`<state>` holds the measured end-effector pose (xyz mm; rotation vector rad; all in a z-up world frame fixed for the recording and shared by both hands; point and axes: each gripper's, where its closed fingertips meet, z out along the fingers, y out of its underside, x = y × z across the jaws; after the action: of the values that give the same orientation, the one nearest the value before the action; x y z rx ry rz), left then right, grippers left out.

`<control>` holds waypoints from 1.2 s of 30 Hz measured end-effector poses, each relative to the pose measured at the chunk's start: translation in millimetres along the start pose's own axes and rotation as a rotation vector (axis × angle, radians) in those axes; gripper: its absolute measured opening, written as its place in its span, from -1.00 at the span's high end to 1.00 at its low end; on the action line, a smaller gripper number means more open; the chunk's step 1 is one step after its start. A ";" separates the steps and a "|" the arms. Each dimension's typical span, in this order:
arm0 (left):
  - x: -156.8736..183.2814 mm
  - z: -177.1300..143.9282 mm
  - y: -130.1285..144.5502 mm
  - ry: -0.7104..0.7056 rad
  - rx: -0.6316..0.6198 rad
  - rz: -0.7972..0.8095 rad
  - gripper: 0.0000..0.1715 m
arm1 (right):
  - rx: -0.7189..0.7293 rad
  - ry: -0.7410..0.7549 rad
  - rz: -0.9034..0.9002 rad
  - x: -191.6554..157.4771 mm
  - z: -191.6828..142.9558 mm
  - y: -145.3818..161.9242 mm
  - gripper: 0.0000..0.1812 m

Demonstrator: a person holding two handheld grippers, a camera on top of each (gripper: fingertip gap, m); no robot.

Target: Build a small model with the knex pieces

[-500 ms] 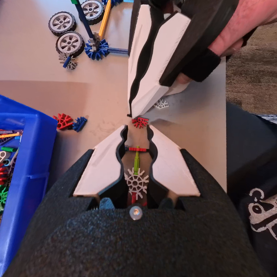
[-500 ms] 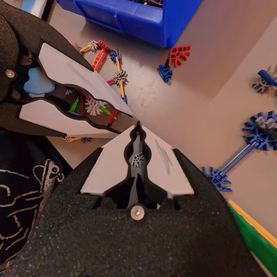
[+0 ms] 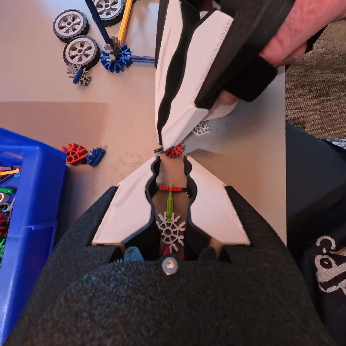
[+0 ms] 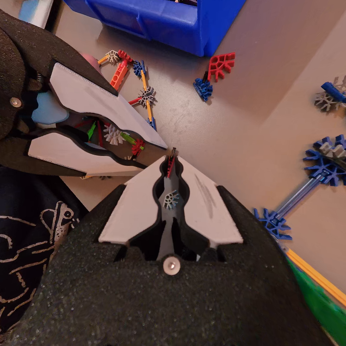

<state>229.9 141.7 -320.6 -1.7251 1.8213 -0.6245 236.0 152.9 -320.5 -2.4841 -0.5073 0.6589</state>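
My left gripper (image 3: 171, 159) is shut on a red connector (image 3: 171, 188), held edge-on across its jaws. A green rod (image 3: 169, 204) joins that connector to a white snowflake connector (image 3: 170, 231) deeper between the fingers. It also shows in the right wrist view (image 4: 155, 157) with the same assembly (image 4: 127, 138). My right gripper (image 4: 171, 157) is shut on a second red connector (image 4: 170, 166) with a short black rod (image 4: 174, 149) sticking out past the tips. In the left wrist view the right gripper (image 3: 161, 146) comes down from above, its tips just ahead of the left gripper's tips.
A blue bin (image 3: 33, 187) of parts stands at the left. Loose wheels (image 3: 80, 51), a blue connector with rods (image 3: 117, 58) and a red-and-blue pair (image 3: 74, 153) lie on the table. A white connector (image 3: 201, 129) lies under the right gripper. The table edge (image 3: 284, 149) is at the right. Both grippers' tips are close together, under 4 cm apart.
The red connector now shows between the right gripper's fingertips in its own view. The black rod's end has shifted slightly toward the left gripper. The left gripper has held still.
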 end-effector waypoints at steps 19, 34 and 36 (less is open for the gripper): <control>-3.0 -3.9 -1.3 -0.010 0.005 -0.001 0.72 | -0.099 0.033 -0.089 -0.9 3.1 -0.4 1.00; -5.7 -9.7 -3.0 -0.010 0.021 -0.005 0.72 | -0.159 0.118 -0.180 -0.2 -2.9 -4.5 1.00; -8.5 -12.2 -2.3 -0.018 0.020 -0.008 0.72 | -0.150 0.097 -0.184 -5.1 -6.2 -7.1 1.00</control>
<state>223.7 149.6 -309.4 -1.7207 1.7912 -0.6266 233.6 153.7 -310.1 -2.5534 -0.7625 0.4399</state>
